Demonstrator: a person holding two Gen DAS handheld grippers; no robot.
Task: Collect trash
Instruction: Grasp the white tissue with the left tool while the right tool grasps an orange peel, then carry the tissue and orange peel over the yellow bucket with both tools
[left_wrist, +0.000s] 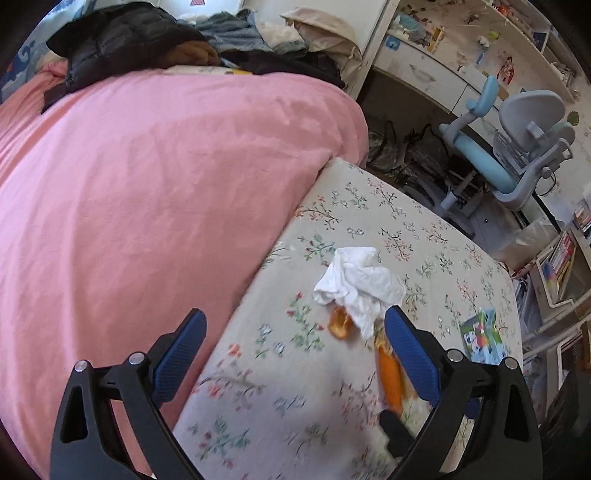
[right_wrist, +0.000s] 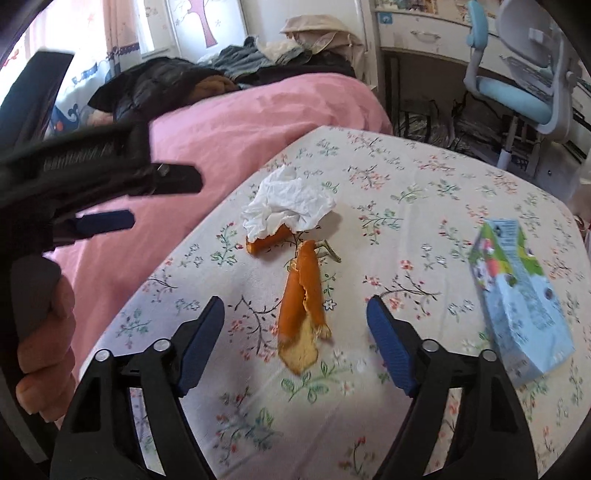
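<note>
Floral bedsheet (right_wrist: 424, 192) beside a pink quilt (right_wrist: 229, 122) holds the trash — light, brittle orange peel (right_wrist: 301, 295) lying between the spread right gripper (right_wrist: 295, 317), best pinched across its curled middle, soft crumpled tissue (right_wrist: 290, 205) just beyond, juice carton (right_wrist: 517, 295) right; left gripper (left_wrist: 295, 332) also spread.

- The left wrist view looks down and forward between its 2 fingers, from above the seam where the pink blanket (left_wrist: 155, 192) meets the floral sheet (left_wrist: 388, 221); it sits high and angled toward the desk chair (left_wrist: 517, 147).
- The right wrist view looks forward, low and near, over the sheet (right_wrist: 424, 192), with the peel (right_wrist: 301, 306) between its fingers.
- Both share the tissue (left_wrist: 360, 280) (right_wrist: 290, 206), peel (left_wrist: 391, 373), carton (left_wrist: 482, 338) (right_wrist: 517, 299), blanket (right_wrist: 240, 125) and chair (right_wrist: 524, 85).
- The right view also catches the left gripper (right_wrist: 107, 221) at its left edge.
</note>
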